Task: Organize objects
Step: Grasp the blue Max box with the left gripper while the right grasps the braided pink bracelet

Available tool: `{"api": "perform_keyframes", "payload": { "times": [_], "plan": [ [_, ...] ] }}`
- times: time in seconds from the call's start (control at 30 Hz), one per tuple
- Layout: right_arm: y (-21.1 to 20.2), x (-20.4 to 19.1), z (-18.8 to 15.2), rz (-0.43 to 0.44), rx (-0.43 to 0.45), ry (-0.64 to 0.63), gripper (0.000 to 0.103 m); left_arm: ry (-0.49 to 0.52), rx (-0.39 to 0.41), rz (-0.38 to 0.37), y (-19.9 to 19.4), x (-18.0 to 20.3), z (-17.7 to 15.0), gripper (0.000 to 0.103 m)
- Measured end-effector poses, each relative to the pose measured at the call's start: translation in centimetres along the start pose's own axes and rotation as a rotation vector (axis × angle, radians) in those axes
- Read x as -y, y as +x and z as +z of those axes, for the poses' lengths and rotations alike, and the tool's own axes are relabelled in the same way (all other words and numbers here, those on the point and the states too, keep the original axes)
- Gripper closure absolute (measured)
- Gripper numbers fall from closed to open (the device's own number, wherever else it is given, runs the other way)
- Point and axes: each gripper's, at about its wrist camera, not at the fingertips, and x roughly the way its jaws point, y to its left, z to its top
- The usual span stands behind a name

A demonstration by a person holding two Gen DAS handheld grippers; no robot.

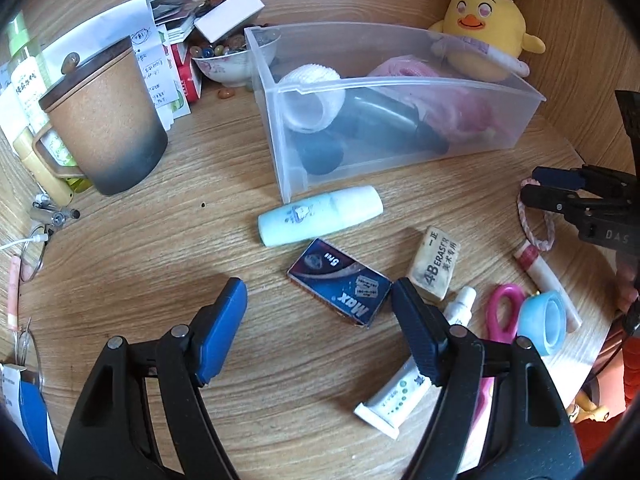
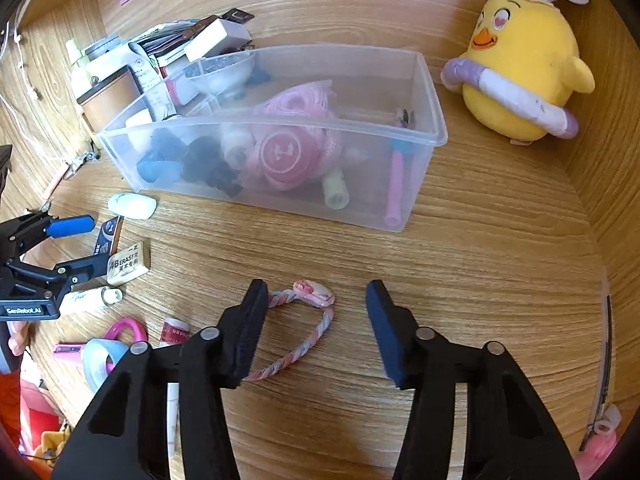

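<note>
Your left tool (image 1: pixel 320 296) has its fingers wide apart, hanging over the blue razor box (image 1: pixel 340 282) on the desk (image 1: pixel 160 248), with the eraser (image 1: pixel 434 264) just to its right. Your right tool (image 2: pixel 316 300) is wide apart too, around the pink braided band (image 2: pixel 298 328). Behind both sits the clear bin (image 2: pixel 432 104), and the yellow chick (image 2: pixel 524 64) is to its right.

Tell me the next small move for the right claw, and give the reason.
Probably lower the right claw and shut it on the braided bracelet. Its jaws stand open, and the bracelet lies on the table partly between them, nothing held yet. The clear bin just beyond already holds sorted things, so the bracelet likely goes there next.
</note>
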Motion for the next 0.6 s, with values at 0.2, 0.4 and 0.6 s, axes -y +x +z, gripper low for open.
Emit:
{"api": "perform_keyframes", "payload": {
  "times": [0.2,0.4,0.6],
  "plan": [
    [0.1,-0.2,0.1,0.006,0.011,-0.003,0.081,-0.010,0.021,0.002,-0.5,-0.4,0.1,0.051],
    [-0.2,0.3,0.2,0.017,0.034,0.047,0.083,-0.048,0.031,0.011,-0.7,-1.2,0.1,0.052],
    [-1.7,0.4,0.4,0.012,0.078,0.047,0.083,-0.085,0.091,0.013,-2.7,-1.8,0.5,0.052]
  ]
}}
